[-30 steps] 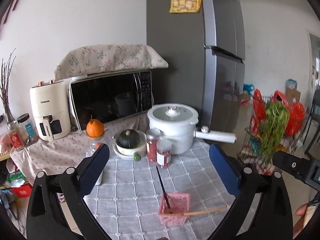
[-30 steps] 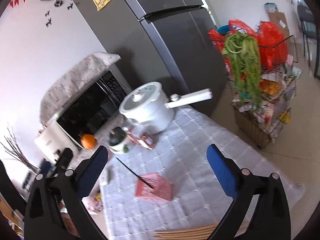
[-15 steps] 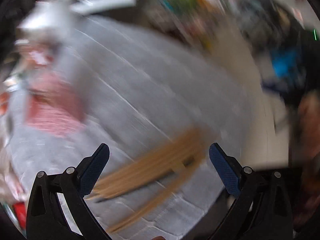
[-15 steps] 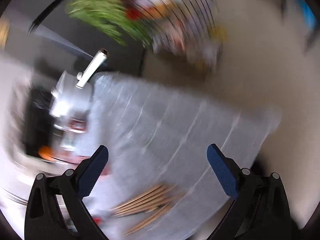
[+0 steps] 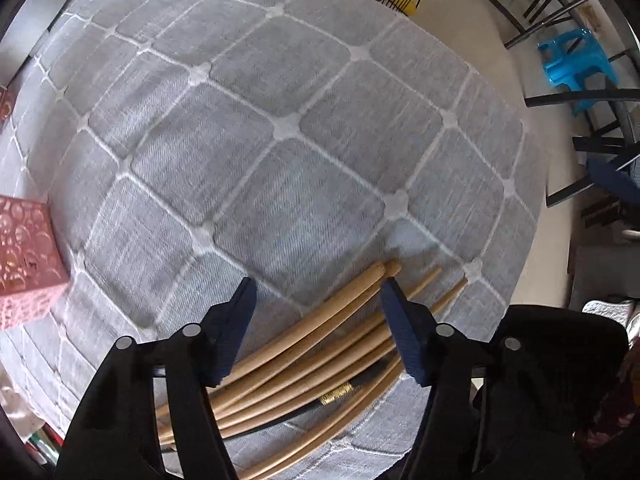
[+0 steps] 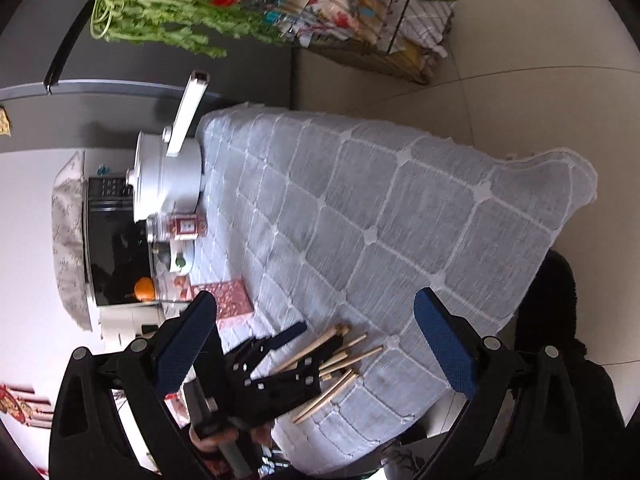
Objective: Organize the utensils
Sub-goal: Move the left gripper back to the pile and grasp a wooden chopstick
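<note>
Left wrist view first: the left gripper point(image 5: 316, 300) points down over the pile of wooden chopsticks point(image 5: 320, 356) near the edge of the grey checked tablecloth point(image 5: 256, 128). Its jaws have just been closing and now straddle the top sticks at roughly half width, though I can't tell whether the pads press on them. A black chopstick point(image 5: 340, 394) with a gold band lies in the pile. The pink holder point(image 5: 24, 256) sits well apart at the left edge. Over to the right wrist view: the right gripper point(image 6: 316, 332) hangs wide open and empty above the cloth, looking on at the left one over the sticks. By my reading, nearly the whole pile is left to sort.
</note>
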A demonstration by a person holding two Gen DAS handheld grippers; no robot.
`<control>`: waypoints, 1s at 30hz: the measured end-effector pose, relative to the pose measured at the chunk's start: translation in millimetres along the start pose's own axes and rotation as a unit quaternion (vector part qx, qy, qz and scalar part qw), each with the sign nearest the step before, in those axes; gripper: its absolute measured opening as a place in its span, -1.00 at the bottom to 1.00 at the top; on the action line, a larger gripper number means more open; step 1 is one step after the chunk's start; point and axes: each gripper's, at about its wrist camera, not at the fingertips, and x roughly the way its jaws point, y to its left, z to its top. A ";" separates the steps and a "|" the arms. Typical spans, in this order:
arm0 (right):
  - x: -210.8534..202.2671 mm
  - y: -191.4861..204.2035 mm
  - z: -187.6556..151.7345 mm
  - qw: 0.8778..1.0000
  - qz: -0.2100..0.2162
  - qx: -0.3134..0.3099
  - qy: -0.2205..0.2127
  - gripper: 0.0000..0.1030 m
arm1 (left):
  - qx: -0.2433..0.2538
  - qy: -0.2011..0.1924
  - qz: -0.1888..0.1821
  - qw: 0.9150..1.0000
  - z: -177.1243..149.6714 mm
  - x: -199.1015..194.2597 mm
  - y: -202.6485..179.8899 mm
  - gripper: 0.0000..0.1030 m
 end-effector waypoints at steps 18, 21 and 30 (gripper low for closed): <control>65.7 2.7 -38.8 0.996 -0.001 0.014 0.087 0.87 | -0.072 -0.062 -0.080 0.992 -27.2 -15.0 63.0 -0.47; 64.3 5.1 -37.5 0.997 -0.008 0.009 0.078 0.87 | -0.068 -0.070 -0.067 0.993 -26.7 -14.0 63.1 -0.49; 66.8 -3.7 -33.6 0.997 -0.019 0.033 0.073 0.87 | -0.087 -0.114 -0.027 0.989 -29.1 -22.7 40.9 -0.79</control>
